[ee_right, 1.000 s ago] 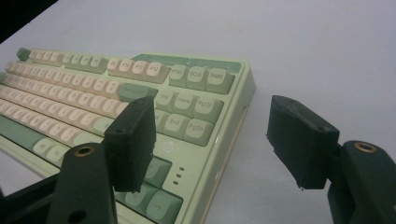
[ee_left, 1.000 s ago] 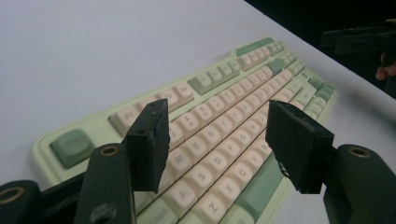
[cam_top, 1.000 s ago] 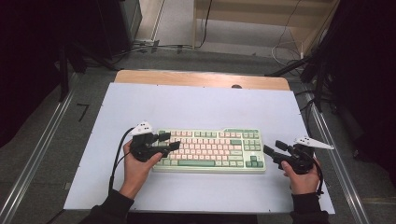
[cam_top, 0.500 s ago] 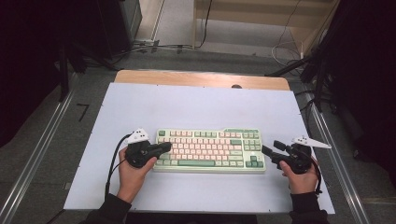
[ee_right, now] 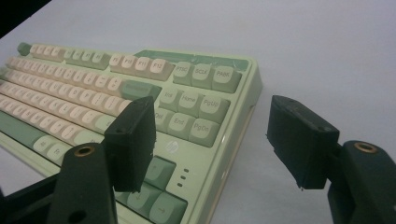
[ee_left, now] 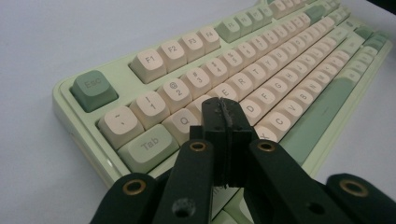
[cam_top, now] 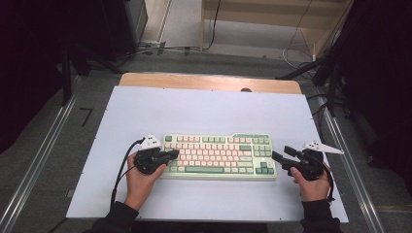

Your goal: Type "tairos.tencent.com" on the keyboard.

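Since the earlier shots the left gripper has dropped a little and slid in over the keyboard's left end, and its jaws, which stood apart a second ago, have snapped together with nothing between them; the right gripper hasn't budged. Setup-wise: the keyboard – mint green case, pink and green caps – lies flat on a white sheet covering the table, nearer the person's edge than the far one, with a strip of bare wood showing beyond the sheet. Past that there's grey floor, some loose cables, and dark curtains off to both sides of the keyboard. In the left gripper view the closed fingertips sit right over the letter keys just past the Q, between W and the row below – can't tell if they actually touch a cap. In the right gripper view the fingers are wide apart, straddling the keyboard's right corner without touching it.
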